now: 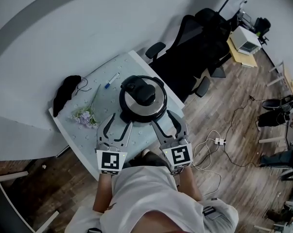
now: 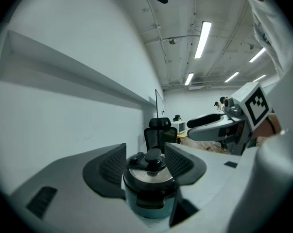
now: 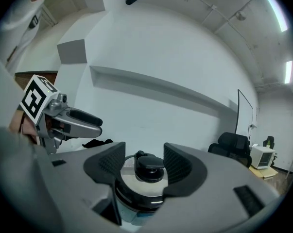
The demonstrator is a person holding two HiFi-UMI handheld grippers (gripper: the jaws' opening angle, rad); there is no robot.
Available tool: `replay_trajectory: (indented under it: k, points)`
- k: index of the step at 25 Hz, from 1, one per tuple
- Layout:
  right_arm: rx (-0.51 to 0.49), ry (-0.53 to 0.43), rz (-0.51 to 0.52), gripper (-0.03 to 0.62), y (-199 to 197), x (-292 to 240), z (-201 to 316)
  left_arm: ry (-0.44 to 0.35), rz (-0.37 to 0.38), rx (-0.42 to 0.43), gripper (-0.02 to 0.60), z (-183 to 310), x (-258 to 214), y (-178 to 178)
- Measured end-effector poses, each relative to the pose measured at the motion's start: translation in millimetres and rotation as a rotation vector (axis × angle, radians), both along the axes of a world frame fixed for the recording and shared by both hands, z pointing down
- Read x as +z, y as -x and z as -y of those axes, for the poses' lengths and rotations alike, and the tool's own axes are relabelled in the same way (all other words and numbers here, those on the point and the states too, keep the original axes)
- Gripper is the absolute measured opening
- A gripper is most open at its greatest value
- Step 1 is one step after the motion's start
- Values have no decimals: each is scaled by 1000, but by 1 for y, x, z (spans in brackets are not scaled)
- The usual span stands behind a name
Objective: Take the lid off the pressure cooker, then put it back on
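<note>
The pressure cooker (image 1: 142, 98) stands on the white table (image 1: 80, 136), its steel lid (image 1: 153, 111) on and topped by a black knob (image 1: 144, 94). My left gripper (image 1: 121, 121) sits just short of the cooker's near left rim, open and empty. My right gripper (image 1: 162, 118) is at the near right rim, also open. In the left gripper view the knob (image 2: 152, 155) shows beyond the gap between the pads (image 2: 110, 165). In the right gripper view the knob (image 3: 148, 166) likewise lies past the pads (image 3: 179, 164), untouched.
A bunch of pale flowers (image 1: 85, 114), a blue pen (image 1: 112, 80) and a black cloth (image 1: 66, 92) lie on the table's left part. Black office chairs (image 1: 195, 47) crowd the far right edge. Cables and a power strip (image 1: 216, 141) lie on the wooden floor.
</note>
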State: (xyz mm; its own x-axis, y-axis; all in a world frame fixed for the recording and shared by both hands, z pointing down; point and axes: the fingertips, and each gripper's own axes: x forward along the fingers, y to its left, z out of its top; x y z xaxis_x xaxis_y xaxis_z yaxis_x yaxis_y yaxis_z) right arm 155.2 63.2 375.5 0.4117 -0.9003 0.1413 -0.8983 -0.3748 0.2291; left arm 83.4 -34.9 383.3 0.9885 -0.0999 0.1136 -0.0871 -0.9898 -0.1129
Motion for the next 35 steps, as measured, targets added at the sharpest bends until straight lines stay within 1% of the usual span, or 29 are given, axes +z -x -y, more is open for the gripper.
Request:
replay_trajectory:
  k: [3, 6, 9, 13, 16, 19, 24, 27, 35]
  points:
    - [-35, 25, -23, 250, -3, -2, 9, 14, 3, 2, 242, 4, 3, -4]
    - [-65, 74, -35, 264, -13, 3, 15, 24, 1, -4, 242, 10, 3, -9]
    - [-114, 116, -55, 263, -24, 6, 24, 25, 3, -11, 242, 14, 4, -15]
    - [-213, 178, -71, 262, -38, 18, 38, 33, 14, -30, 241, 18, 10, -28]
    - [-299, 231, -77, 256, -45, 29, 48, 46, 32, -41, 241, 21, 16, -38]
    - [-367, 293, -91, 258, -55, 35, 58, 40, 55, -52, 241, 25, 19, -51]
    - [-467, 310, -83, 259, -71, 44, 70, 46, 87, -90, 239, 32, 26, -69]
    - [-524, 342, -78, 261, -78, 49, 74, 48, 108, -117, 239, 34, 31, -79]
    - [-731, 421, -100, 268, -84, 71, 80, 67, 151, -185, 239, 35, 39, -94]
